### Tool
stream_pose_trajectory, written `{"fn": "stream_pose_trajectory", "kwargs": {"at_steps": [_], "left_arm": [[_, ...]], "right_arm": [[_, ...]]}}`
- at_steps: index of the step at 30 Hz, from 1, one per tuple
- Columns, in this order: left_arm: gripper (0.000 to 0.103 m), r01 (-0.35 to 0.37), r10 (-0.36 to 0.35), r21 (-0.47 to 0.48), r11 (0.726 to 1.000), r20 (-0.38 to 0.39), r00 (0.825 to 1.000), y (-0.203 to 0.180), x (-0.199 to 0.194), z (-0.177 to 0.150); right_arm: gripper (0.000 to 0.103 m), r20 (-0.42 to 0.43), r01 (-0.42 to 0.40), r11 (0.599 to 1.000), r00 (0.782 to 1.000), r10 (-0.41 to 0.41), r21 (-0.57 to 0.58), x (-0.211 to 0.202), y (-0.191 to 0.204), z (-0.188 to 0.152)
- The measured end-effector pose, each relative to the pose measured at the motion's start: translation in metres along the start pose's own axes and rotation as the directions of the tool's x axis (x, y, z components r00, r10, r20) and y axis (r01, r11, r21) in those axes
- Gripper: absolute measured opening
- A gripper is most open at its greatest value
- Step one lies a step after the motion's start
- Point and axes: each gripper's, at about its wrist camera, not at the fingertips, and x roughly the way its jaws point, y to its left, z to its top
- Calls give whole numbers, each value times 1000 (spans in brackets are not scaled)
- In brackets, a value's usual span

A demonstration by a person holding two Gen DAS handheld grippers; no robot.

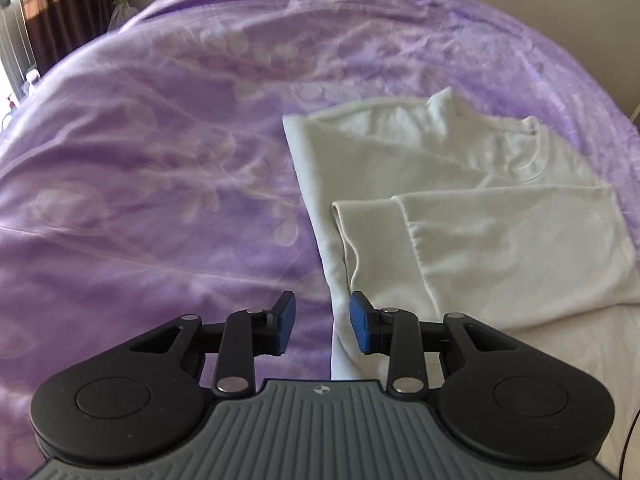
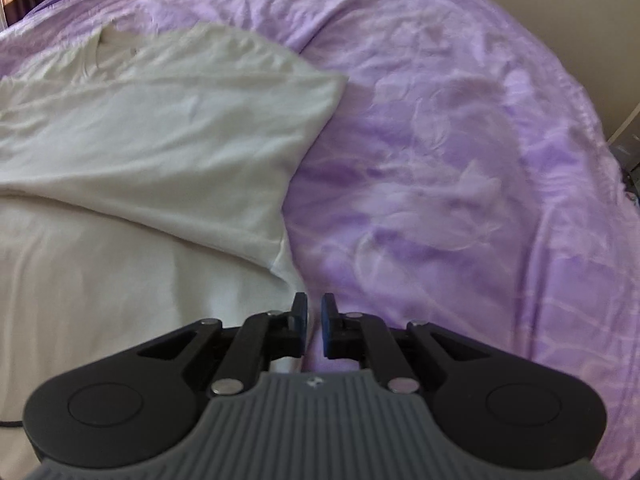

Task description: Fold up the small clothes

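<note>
A cream long-sleeved shirt lies flat on the purple blanket, neck hole at the far end and a sleeve folded across its body. My left gripper hovers over the shirt's left edge. Its blue pads stand apart, and the edge of the cloth runs between them without being pressed. In the right wrist view the shirt fills the left half. My right gripper is shut at the shirt's right edge, with a strip of pale cloth pinched between its pads.
The rumpled purple blanket covers the bed all around. A brighter white stretch of cloth lies nearest me, under both grippers. Brown curtains hang at the far left and a beige wall stands behind the bed.
</note>
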Motion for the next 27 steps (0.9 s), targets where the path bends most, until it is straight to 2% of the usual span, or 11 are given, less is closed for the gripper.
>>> {"fn": "stream_pose_trajectory", "kwargs": {"at_steps": [5, 9, 12, 15, 17, 20, 22, 24, 27], "left_arm": [[38, 27, -29, 40, 999, 70, 997, 0, -63, -2], [38, 43, -60, 112, 993, 152, 987, -4, -121, -5], [39, 63, -100, 197, 978, 183, 978, -14, -161, -13], [39, 93, -153, 307, 947, 178, 972, -26, -195, -25], [39, 122, -190, 383, 916, 147, 971, -33, -214, -37], [43, 179, -244, 499, 848, 69, 967, -43, -235, -62], [49, 196, -243, 583, 789, 3, 970, -52, -240, -81], [49, 221, -228, 659, 719, -77, 971, -61, -240, -104], [49, 260, -193, 729, 633, -177, 965, -69, -236, -141]], "right_arm": [[1, 99, 13, 1000, 995, -14, 4, -65, -6, 2], [8, 189, 42, 999, 981, -39, -14, -130, -12, 2], [9, 247, 63, 998, 967, -55, -24, -184, -21, -3], [15, 293, 95, 994, 953, -75, -53, -236, -29, -15], [19, 310, 103, 990, 948, -69, -95, -268, -32, -28], [24, 306, 109, 981, 950, -55, -162, -306, -32, -50], [26, 294, 102, 974, 955, -38, -204, -323, -29, -67], [28, 271, 89, 964, 962, -18, -251, -330, -22, -84], [34, 218, 62, 941, 976, 13, -334, -329, 0, -111]]}}
